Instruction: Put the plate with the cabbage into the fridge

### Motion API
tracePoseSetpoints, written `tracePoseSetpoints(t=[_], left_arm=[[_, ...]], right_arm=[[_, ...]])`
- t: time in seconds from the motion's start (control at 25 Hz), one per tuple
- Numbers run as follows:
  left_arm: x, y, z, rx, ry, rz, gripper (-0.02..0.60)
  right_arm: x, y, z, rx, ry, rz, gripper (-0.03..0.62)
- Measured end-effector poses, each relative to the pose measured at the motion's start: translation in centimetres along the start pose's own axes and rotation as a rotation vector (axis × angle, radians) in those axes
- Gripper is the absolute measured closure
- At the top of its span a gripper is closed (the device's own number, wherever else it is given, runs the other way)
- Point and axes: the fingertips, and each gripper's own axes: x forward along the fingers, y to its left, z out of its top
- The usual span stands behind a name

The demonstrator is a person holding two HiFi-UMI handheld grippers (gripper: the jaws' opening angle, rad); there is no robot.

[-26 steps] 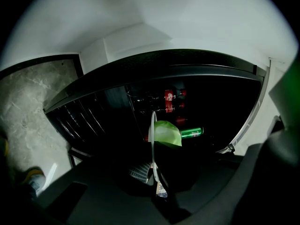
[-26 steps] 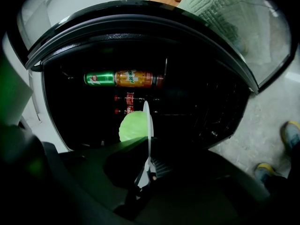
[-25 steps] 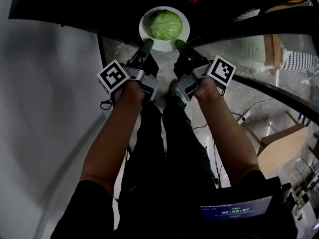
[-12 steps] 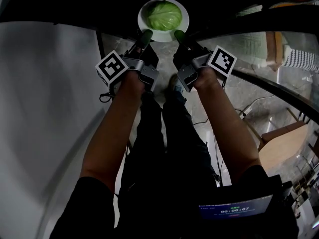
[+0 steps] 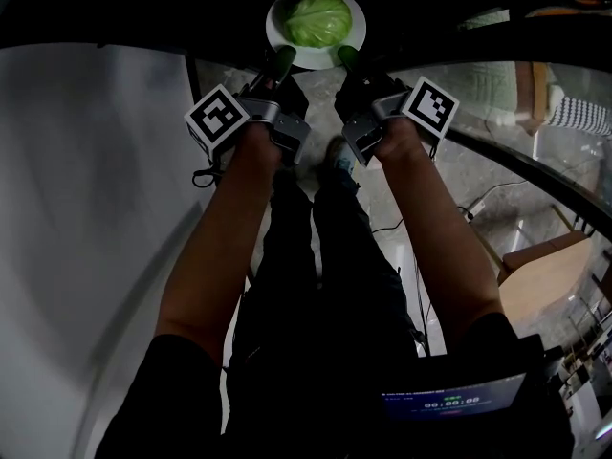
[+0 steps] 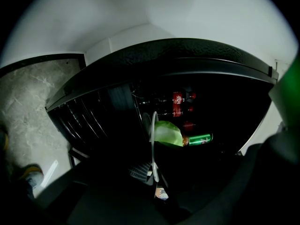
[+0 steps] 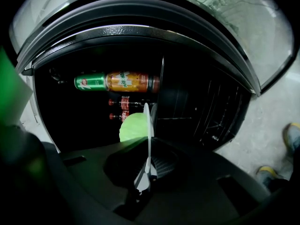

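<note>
A white plate [image 5: 316,58] carrying a pale green cabbage [image 5: 316,19] hangs level at the dark mouth of the fridge [image 5: 191,8]. My left gripper [image 5: 282,59] is shut on the plate's near-left rim. My right gripper [image 5: 347,56] is shut on its near-right rim. In the left gripper view the plate [image 6: 153,144] shows edge-on in the left gripper [image 6: 154,182], with the cabbage [image 6: 167,134] to its right. In the right gripper view the plate [image 7: 148,135] stands edge-on in the right gripper [image 7: 145,177], the cabbage [image 7: 132,126] to its left.
Inside the fridge stand cola bottles [image 6: 178,103], a green bottle [image 7: 91,82] and an orange bottle [image 7: 130,81] lying on a shelf. Wire racks [image 7: 213,111] line one side. The glass fridge door [image 5: 497,103] stands open at right. A pale wall [image 5: 86,208] is at left; my shoes [image 5: 335,153] are below.
Both grippers have carried the plate forward, so it sits higher in the head view and deeper in the fridge's dark opening. The grip on the rim is unchanged.
</note>
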Motion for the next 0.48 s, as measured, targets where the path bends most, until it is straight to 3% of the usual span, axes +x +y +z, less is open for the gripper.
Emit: tracePoseSetpoints(t=[0.48], left_arm=[[-0.20,-0.03,0.24,0.050,-0.038,0.032,0.565]], right_arm=[[0.06,-0.17,0.13,-0.029,-0.024,-0.013,0.571]])
